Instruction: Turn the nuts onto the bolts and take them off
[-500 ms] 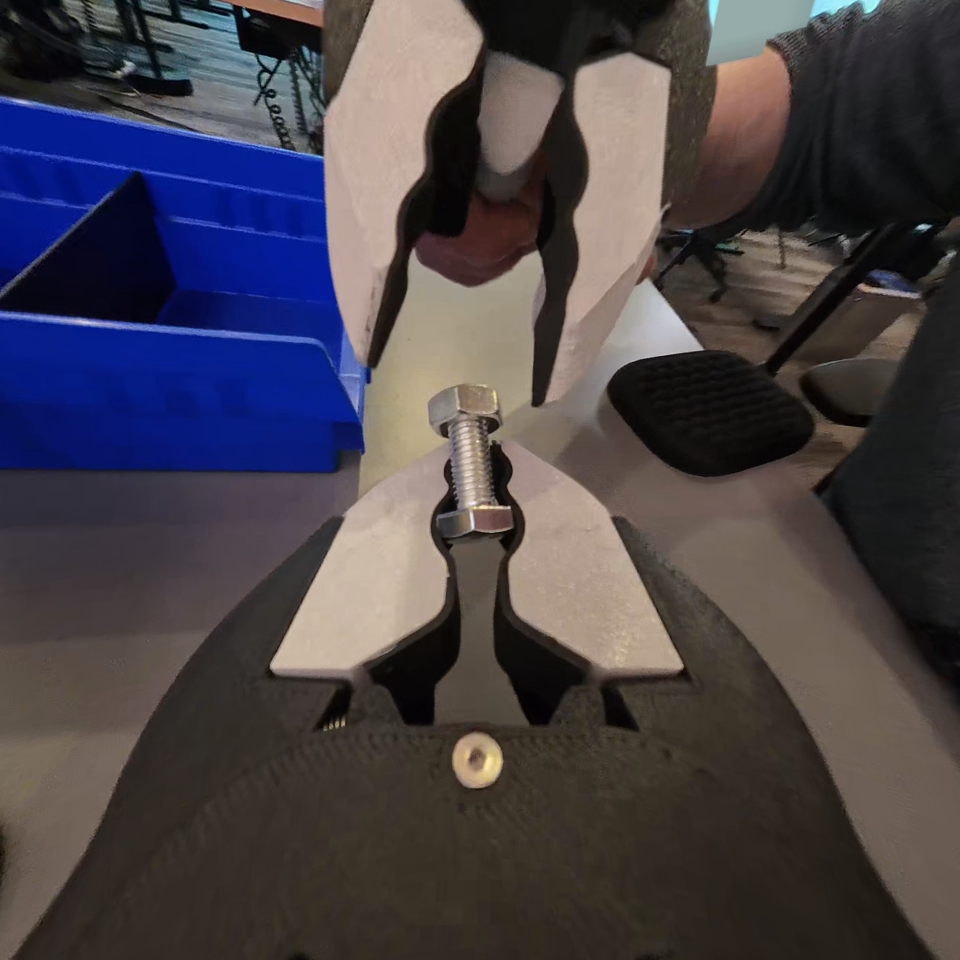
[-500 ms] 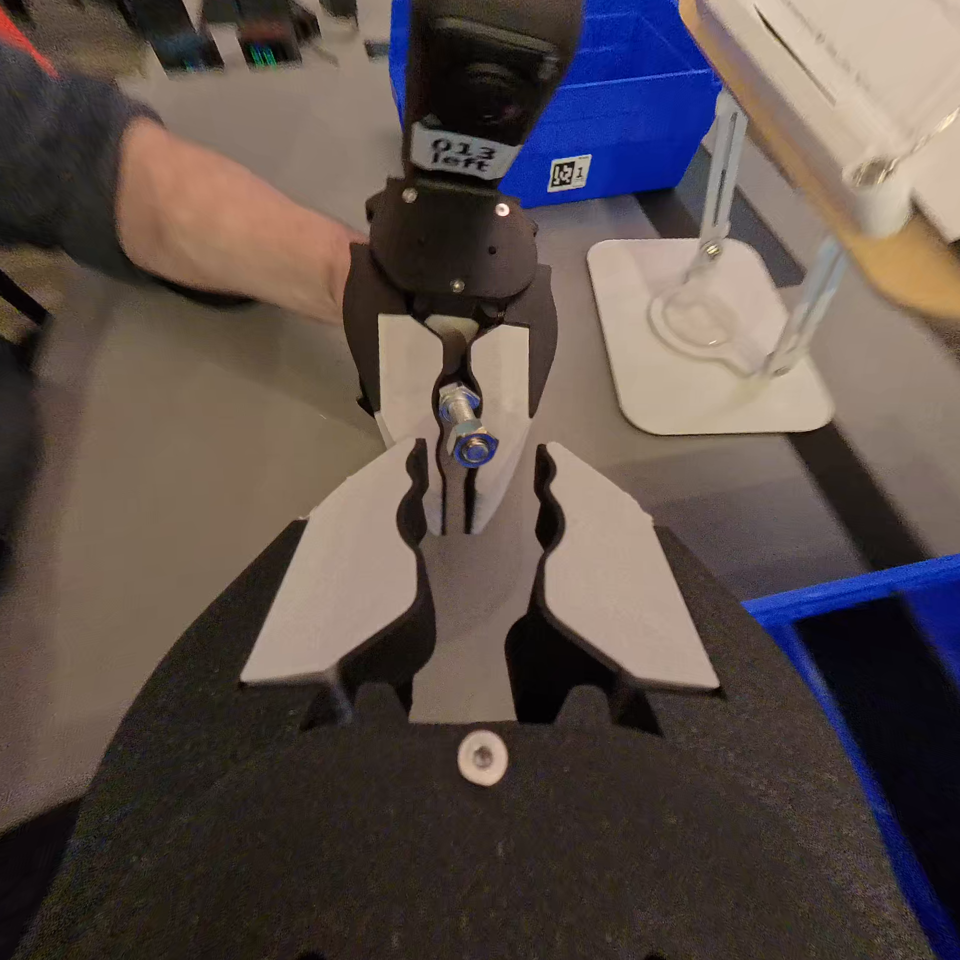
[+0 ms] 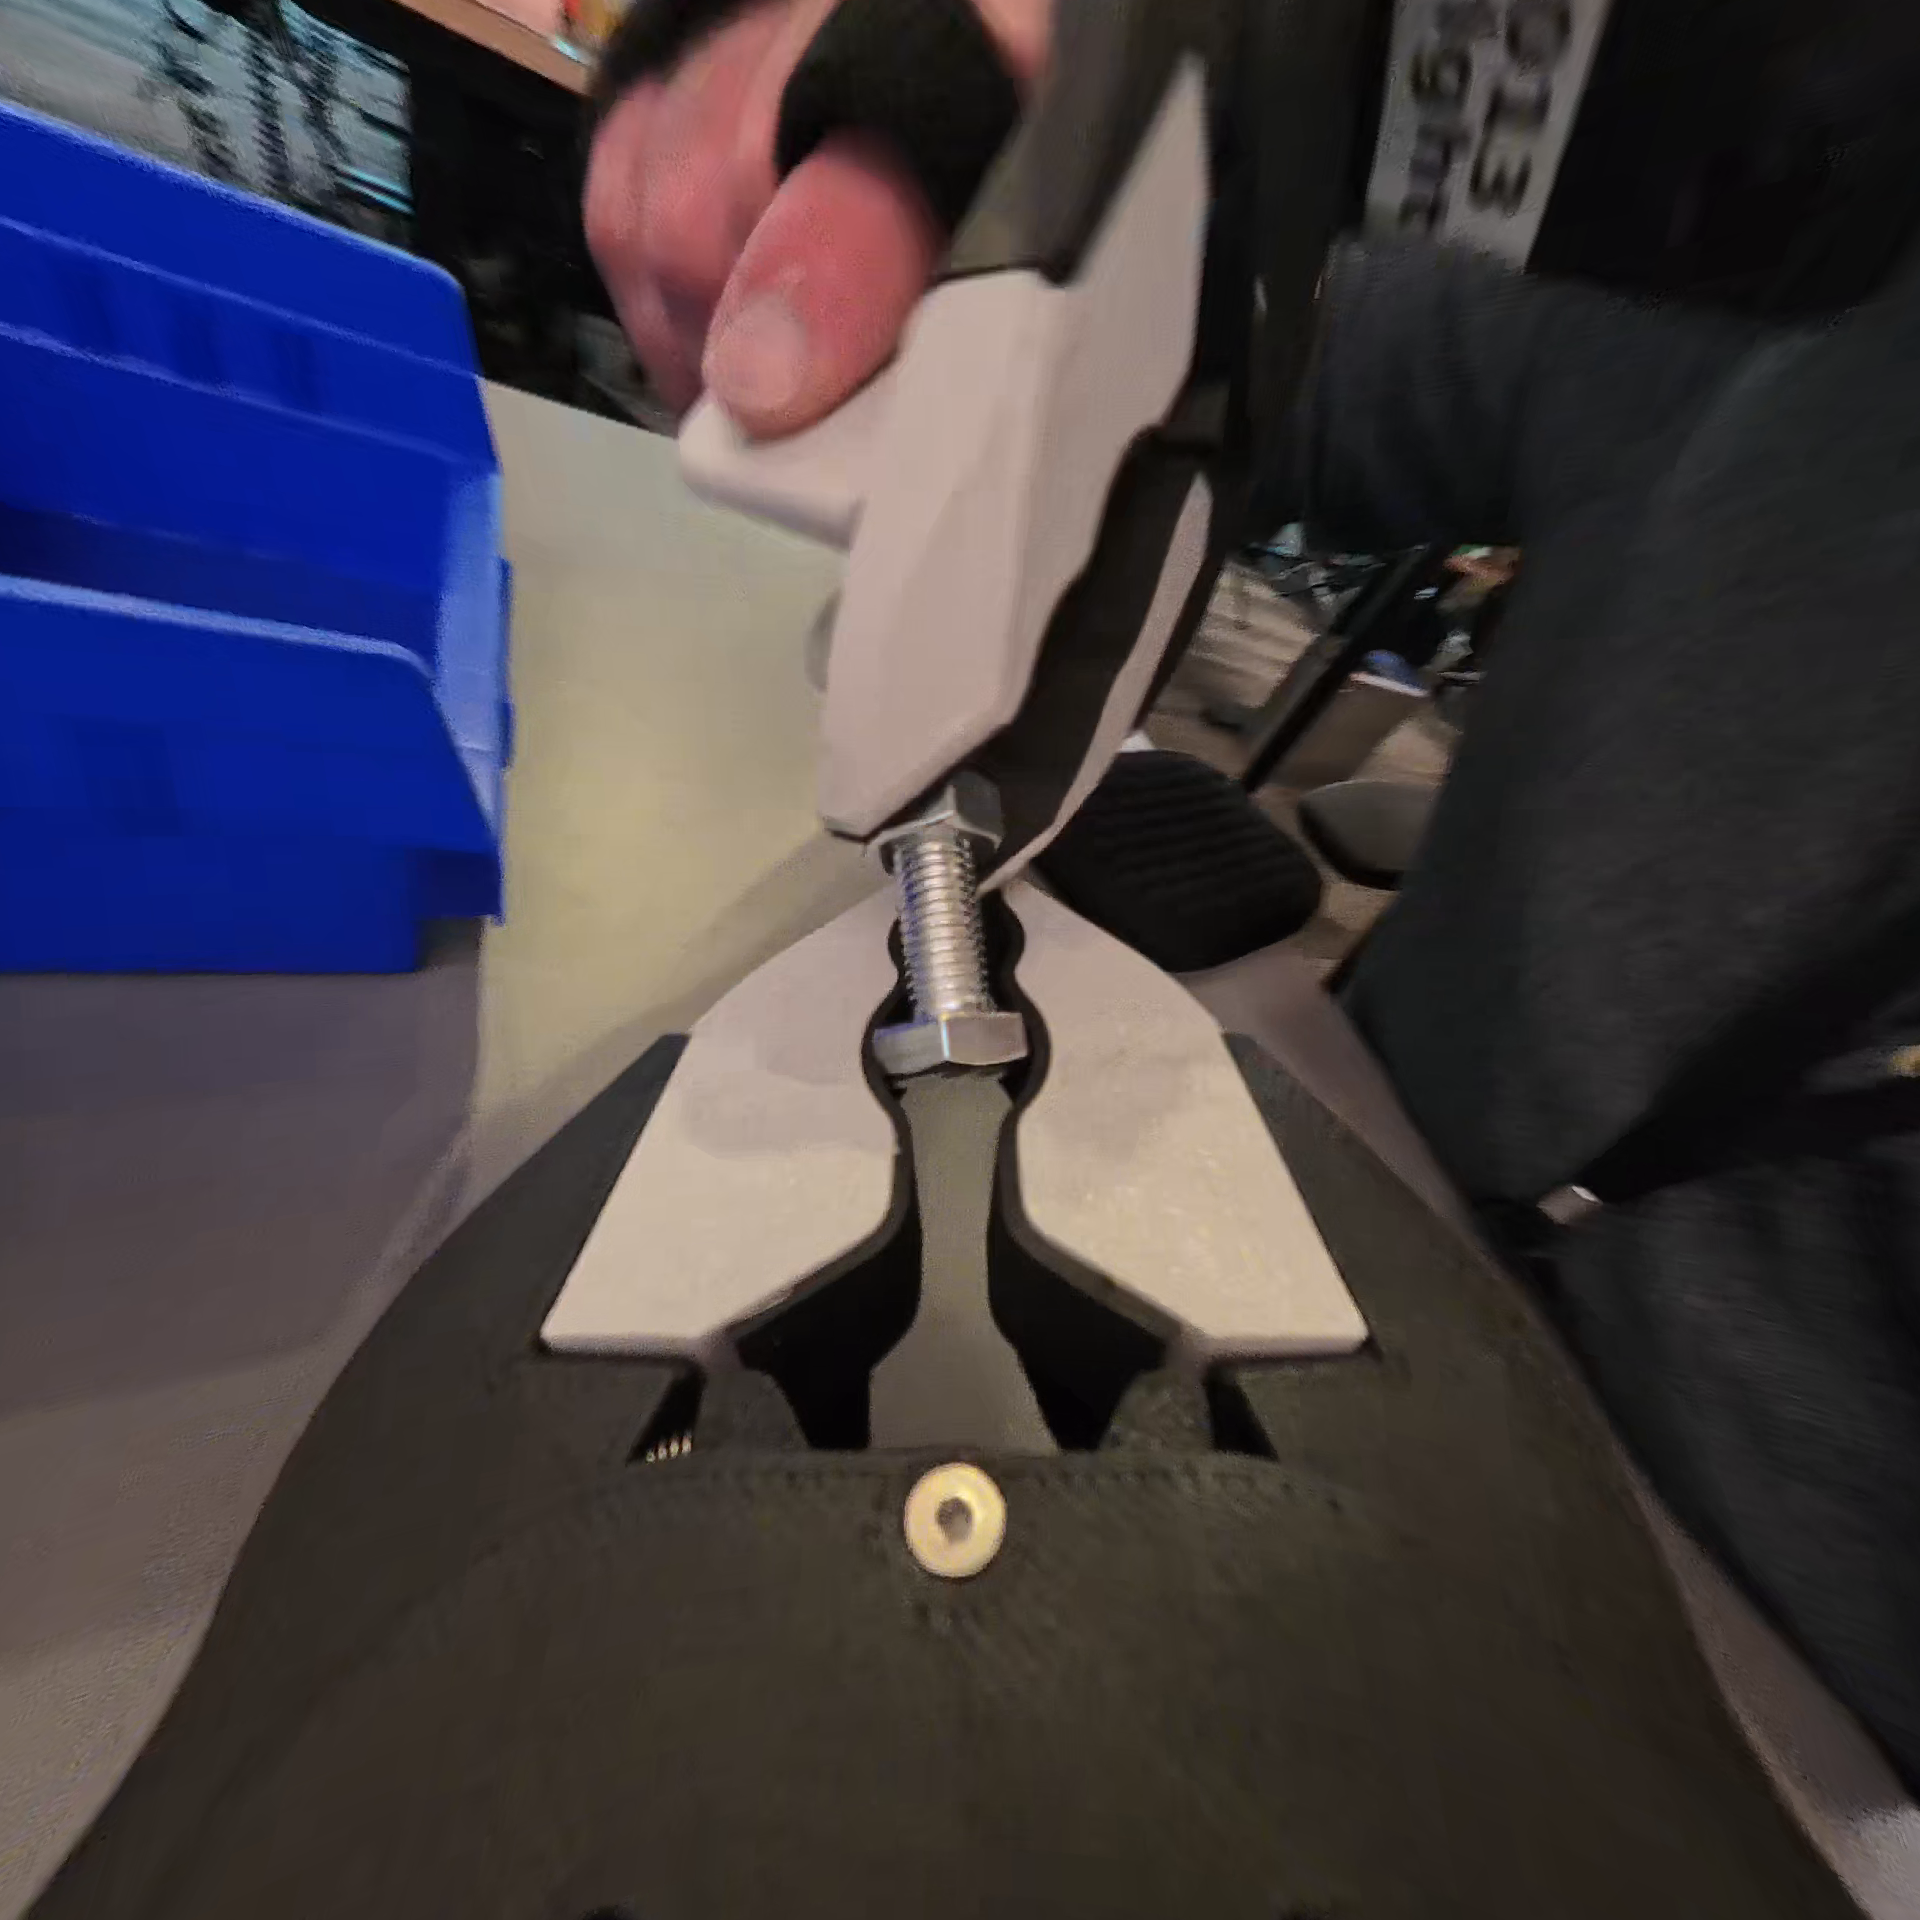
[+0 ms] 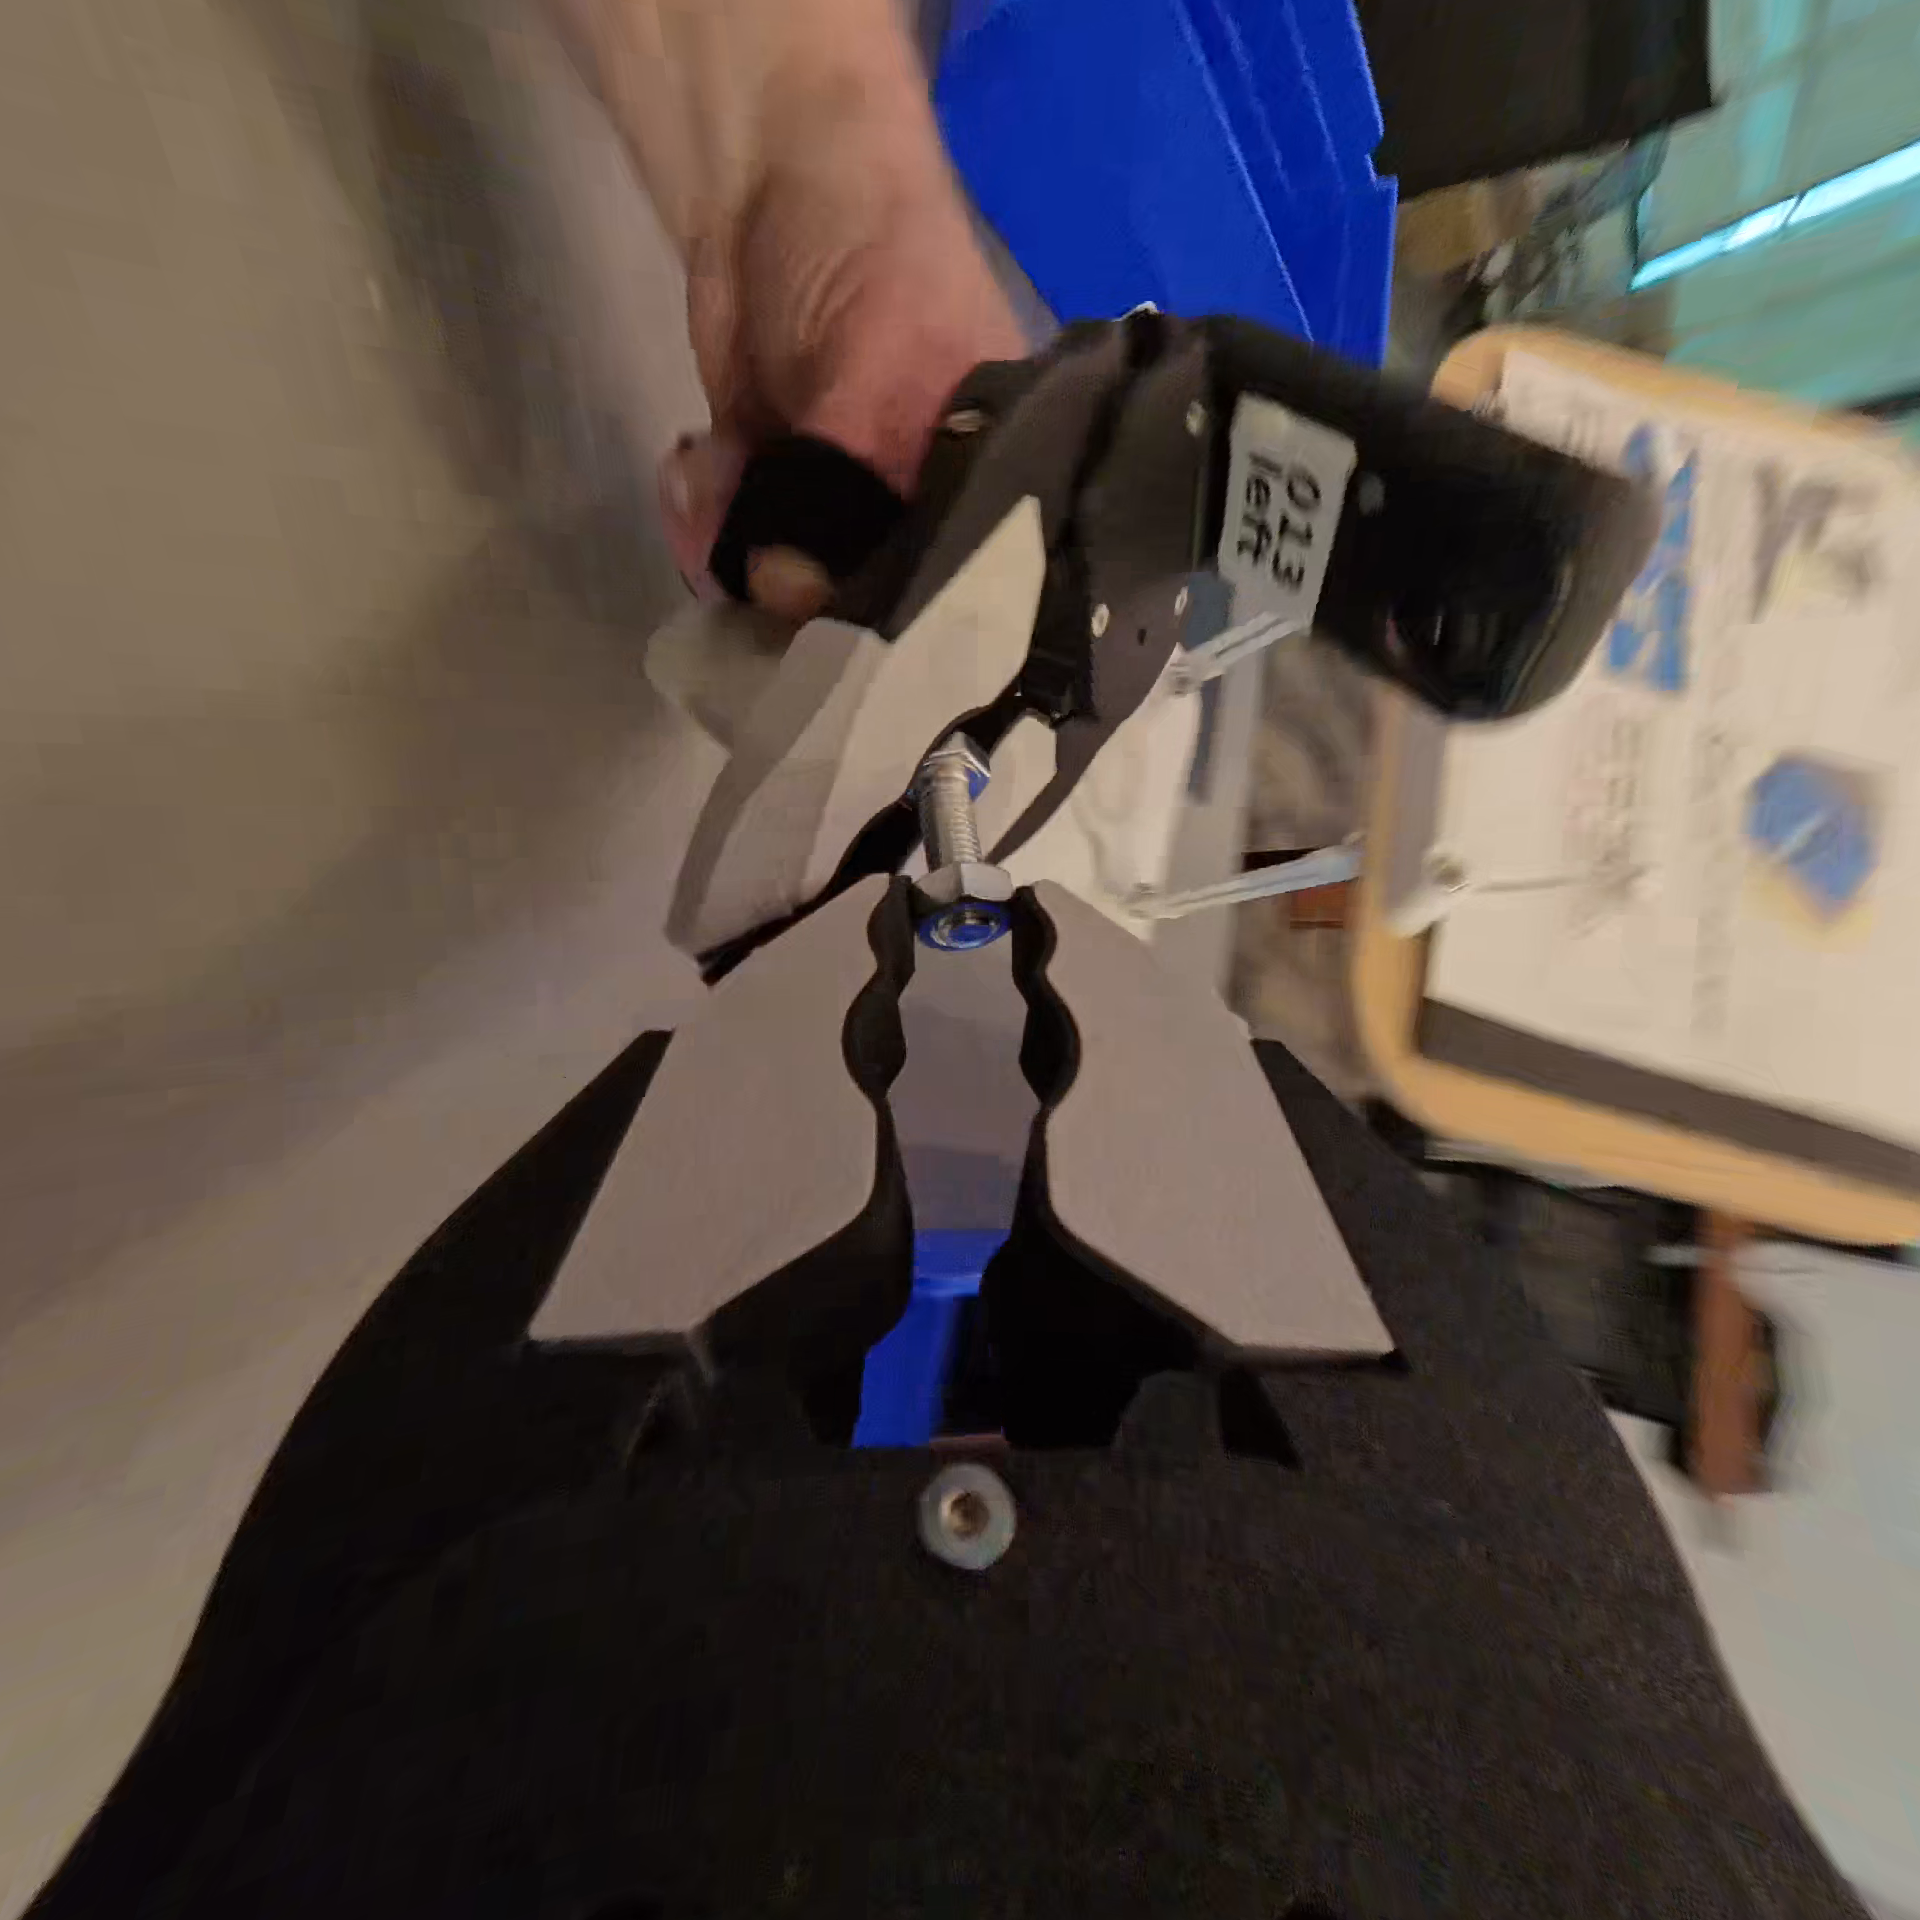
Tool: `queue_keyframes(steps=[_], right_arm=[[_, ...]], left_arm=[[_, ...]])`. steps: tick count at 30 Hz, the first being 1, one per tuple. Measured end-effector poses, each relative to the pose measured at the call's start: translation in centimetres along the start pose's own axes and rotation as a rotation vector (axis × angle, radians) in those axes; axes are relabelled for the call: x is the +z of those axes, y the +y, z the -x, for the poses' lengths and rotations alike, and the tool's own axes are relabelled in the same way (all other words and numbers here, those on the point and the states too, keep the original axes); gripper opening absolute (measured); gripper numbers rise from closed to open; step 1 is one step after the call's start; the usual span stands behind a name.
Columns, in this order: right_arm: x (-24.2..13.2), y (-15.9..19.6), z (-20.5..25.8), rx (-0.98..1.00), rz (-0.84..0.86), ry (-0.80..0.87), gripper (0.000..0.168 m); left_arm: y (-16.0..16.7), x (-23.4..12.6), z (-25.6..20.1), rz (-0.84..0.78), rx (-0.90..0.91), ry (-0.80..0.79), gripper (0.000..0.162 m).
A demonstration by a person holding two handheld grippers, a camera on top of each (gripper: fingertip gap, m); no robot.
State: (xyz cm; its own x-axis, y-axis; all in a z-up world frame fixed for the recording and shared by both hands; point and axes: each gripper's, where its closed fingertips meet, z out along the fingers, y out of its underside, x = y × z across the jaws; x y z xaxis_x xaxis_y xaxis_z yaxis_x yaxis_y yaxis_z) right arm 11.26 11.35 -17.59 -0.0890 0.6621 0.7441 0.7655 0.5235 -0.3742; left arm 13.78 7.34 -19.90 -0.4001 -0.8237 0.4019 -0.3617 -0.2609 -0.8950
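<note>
The bolt (image 3: pixel 940 935) is shiny silver, with thin ring lines all down its stem. The nut (image 4: pixel 964 891) is silver too, with a bright blue ring inside its hole. Both grippers have light grey fingers (image 3: pixel 769 1174) on rough black bodies. At nine o'clock in the left wrist view, the bin (image 3: pixel 239 623) is bright blue. The counter (image 3: pixel 644 644) is pale grey. At three o'clock, a black pad (image 3: pixel 1184 862) has a bumpy dotted pattern, and the sleeve (image 3: pixel 1662 727) is dark grey.
</note>
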Motion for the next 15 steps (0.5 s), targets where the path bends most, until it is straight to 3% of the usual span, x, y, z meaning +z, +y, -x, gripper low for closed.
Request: queue_keyframes(steps=[2,4,7,12,15], right_arm=[[0.1,-0.1,-0.3,-0.120,0.046,0.047,0.018],[0.0,0.0,-0.5,-0.023,0.015,0.021,0.027],[-0.6,0.1,-1.1,0.279,-0.079,-0.041,0.040],[-1.0,-0.2,-1.2,0.850,-0.246,-0.249,0.038],[-0.3,0.3,0.0,0.947,-0.221,-0.335,0.029]], left_arm=[[-0.1,-0.1,-0.2,-0.019,-0.025,0.035,0.009],[-0.3,-0.3,0.1,-0.016,-0.004,0.005,0.010],[-0.5,-0.7,1.1,-0.003,0.083,-0.119,0.009],[-0.6,-1.0,2.7,0.055,0.233,-0.329,0.010],[-0.6,-0.7,2.9,0.075,0.284,-0.382,0.010]])
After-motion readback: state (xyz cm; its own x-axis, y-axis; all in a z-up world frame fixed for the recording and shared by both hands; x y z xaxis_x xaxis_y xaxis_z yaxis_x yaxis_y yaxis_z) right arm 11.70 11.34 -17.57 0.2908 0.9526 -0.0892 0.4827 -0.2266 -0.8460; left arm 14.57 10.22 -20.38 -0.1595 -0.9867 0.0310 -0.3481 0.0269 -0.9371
